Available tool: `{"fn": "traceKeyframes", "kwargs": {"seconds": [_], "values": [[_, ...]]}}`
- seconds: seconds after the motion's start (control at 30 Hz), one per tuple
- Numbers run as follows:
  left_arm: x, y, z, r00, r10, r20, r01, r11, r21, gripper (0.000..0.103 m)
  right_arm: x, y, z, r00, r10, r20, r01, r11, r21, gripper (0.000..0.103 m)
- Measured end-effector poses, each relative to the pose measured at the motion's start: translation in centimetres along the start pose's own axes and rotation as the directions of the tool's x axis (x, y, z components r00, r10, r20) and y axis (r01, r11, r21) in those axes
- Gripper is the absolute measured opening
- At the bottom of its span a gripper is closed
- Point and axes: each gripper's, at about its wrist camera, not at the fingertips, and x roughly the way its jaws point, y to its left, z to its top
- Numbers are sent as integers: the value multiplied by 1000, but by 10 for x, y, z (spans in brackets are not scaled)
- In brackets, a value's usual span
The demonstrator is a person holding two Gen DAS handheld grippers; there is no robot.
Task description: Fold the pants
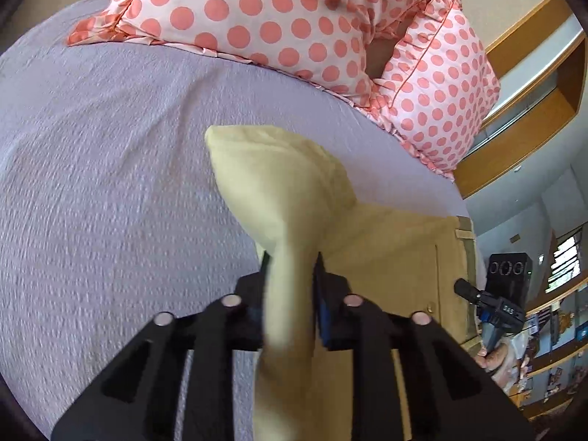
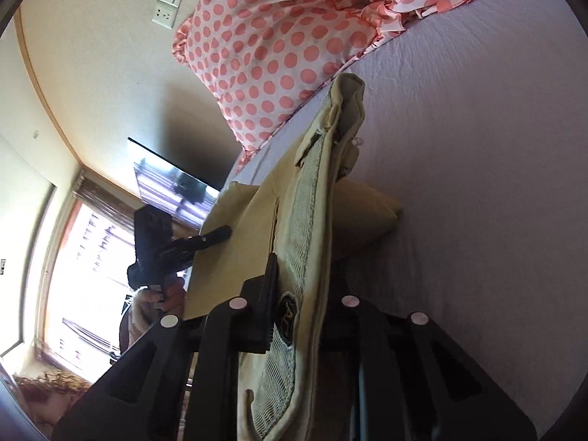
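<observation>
The pale yellow pants (image 1: 279, 183) are held up over a lilac bedsheet (image 1: 103, 169). My left gripper (image 1: 290, 261) is shut on a bunched part of the pants, and cloth rises ahead of its fingers. My right gripper (image 2: 299, 261) is shut on the pants' waistband (image 2: 305, 220), whose ribbed grey lining faces the camera. The rest of the pants (image 2: 235, 242) hangs and spreads to the left. The right gripper shows in the left wrist view (image 1: 477, 297) at the pants' far edge; the left gripper shows in the right wrist view (image 2: 217, 235).
Two pillows with coral polka dots (image 1: 294, 18) (image 2: 272, 58) lie at the head of the bed. A wall with a socket plate (image 2: 169, 0), a screen (image 2: 176, 187) and a bright window (image 2: 88, 279) stand beyond the bed's edge. Wooden shelves (image 1: 533, 110) are at the right.
</observation>
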Motion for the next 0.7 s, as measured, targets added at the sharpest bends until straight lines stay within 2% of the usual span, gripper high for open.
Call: {"fn": "traceKeyframes", "kwargs": {"seconds": [0.03,0.13,0.23,0.37,0.47,0.53,0.57,0.6,0.63,0.7], "values": [[-3,-2,1,1000,10,4,-10,1000,5,9,0,5,3,1000,16,3,-16,1000,-14,16],[-8,-24,10,995,94,39,-97,991,87,7,4,25,19,1000,20,14,-19,997,-77,16],[-16,-44,35,988,112,104,-125,984,130,7,9,40,47,999,16,37,-11,993,-122,15],[-8,-67,83,960,174,218,-211,964,160,8,13,40,96,991,-23,133,44,987,-155,15],[30,-66,115,946,237,219,-273,950,149,10,26,19,128,974,-127,187,151,981,-121,15],[63,-57,128,939,297,174,-321,938,129,14,40,-4,137,955,-236,180,252,965,-71,16],[81,-52,131,929,342,138,-359,925,126,17,50,-16,139,939,-306,156,316,948,-44,18],[93,-46,131,918,380,111,-392,912,124,27,59,-26,139,920,-370,128,376,926,-22,22],[95,-42,129,912,393,115,-405,906,120,33,64,-34,138,899,-425,105,428,904,-5,35],[82,-38,124,915,375,148,-392,914,108,35,54,-36,134,877,-464,125,466,885,11,43]]}}
